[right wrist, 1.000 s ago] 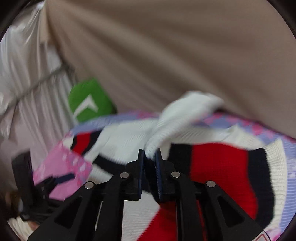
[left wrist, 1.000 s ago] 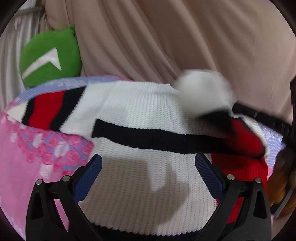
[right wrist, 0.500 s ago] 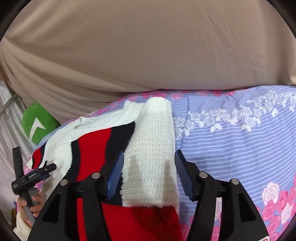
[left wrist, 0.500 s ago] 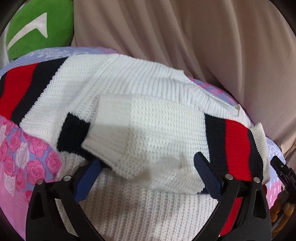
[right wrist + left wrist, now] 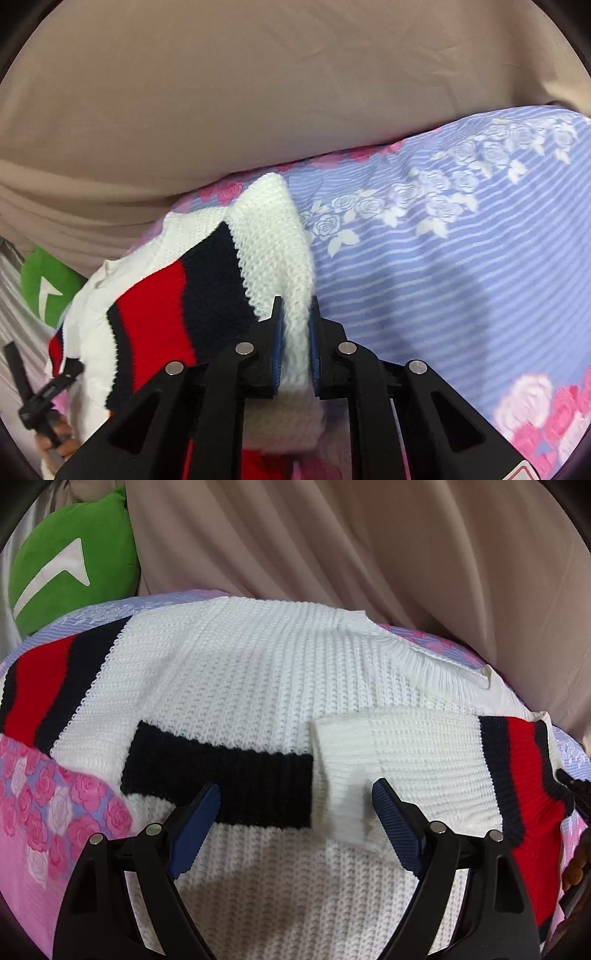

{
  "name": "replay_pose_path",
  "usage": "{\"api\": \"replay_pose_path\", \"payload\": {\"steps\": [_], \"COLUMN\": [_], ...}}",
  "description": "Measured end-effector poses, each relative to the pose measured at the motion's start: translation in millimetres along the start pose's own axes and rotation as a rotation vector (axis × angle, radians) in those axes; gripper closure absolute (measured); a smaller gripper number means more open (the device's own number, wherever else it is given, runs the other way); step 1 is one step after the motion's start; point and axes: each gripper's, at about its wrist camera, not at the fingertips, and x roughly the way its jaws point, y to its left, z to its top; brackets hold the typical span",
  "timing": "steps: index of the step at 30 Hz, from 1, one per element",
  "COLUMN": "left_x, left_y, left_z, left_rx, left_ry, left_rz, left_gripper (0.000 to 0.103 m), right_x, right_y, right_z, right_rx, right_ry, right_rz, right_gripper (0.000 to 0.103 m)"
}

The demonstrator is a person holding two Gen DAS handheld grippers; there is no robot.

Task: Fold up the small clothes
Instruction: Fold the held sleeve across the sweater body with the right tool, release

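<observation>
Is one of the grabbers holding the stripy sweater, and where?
Yes. The right gripper pinches the knit sweater by its white side edge. The left gripper hangs open above it, holding nothing.

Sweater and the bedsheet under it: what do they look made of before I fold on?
Sweater: chunky knitted yarn, matte, with visible ribbed stitch rows; wool or acrylic, can't tell which. Bedsheet: thin, smooth woven fabric with a printed rose-and-stripe pattern, probably cotton or polyester. The right gripper pinches a sweater edge, which bunches softly between its fingers.
</observation>
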Motion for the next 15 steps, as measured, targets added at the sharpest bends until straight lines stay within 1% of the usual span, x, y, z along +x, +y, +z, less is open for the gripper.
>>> {"api": "replay_pose_path", "payload": {"steps": [3,4,5,6,7,8,10,11,12,13,14,15], "left_x": [-8.0,-6.3,0.4,5.9,7.8,9.6,9.0,6.6,1.4,-4.8,-12.8,-17.8], "left_y": [-6.8,-9.5,-13.4,-16.3,-20.8,-25.7,-29.5,-27.7,-24.7,-20.8,-16.8,-12.7], "left_z": [-4.2,-4.4,-4.0,-4.1,-3.8,-2.1,4.7,9.7,16.9,24.0,31.7,37.7], "left_rx": [0.011,0.015,0.02,0.022,0.036,0.055,0.06,0.055,0.051,0.051,0.052,0.05], "left_ry": [0.002,0.013,0.041,0.055,0.039,0.03,0.033,0.033,0.021,-0.001,-0.03,-0.051], "left_rz": [-0.057,-0.061,-0.059,-0.05,-0.02,-0.007,-0.022,-0.023,-0.037,-0.037,-0.025,-0.023], "left_gripper": [0.02,0.02,0.02,0.02,0.03,0.042,0.085,0.091,0.093,0.098,0.097,0.097], "right_x": [-35.5,-41.2,-41.0,-39.6,-37.4,-34.5,-22.8,-21.1,-21.2,-21.7,-22.5,-22.0], "right_y": [12.7,13.2,14.3,16.0,18.7,20.1,27.9,33.2,35.3,36.3,36.8,38.1], "right_z": [-4.9,-8.0,-8.8,-11.5,-13.0,-16.2,-20.0,-21.8,-27.1,-31.4,-35.9,-38.8], "right_rx": [-0.069,-0.082,-0.096,-0.11,-0.128,-0.141,-0.164,-0.172,-0.178,-0.184,-0.19,-0.196], "right_ry": [-0.078,-0.082,-0.067,-0.048,-0.032,-0.022,-0.004,0.004,0.006,0.006,0.008,0.012], "right_rz": [0.023,0.037,0.053,0.056,0.045,0.033,0.008,0.006,0.009,0.015,0.024,0.032], "right_gripper": [0.091,0.087,0.085,0.085,0.084,0.084,0.084,0.083,0.081,0.079,0.076,0.076]}}
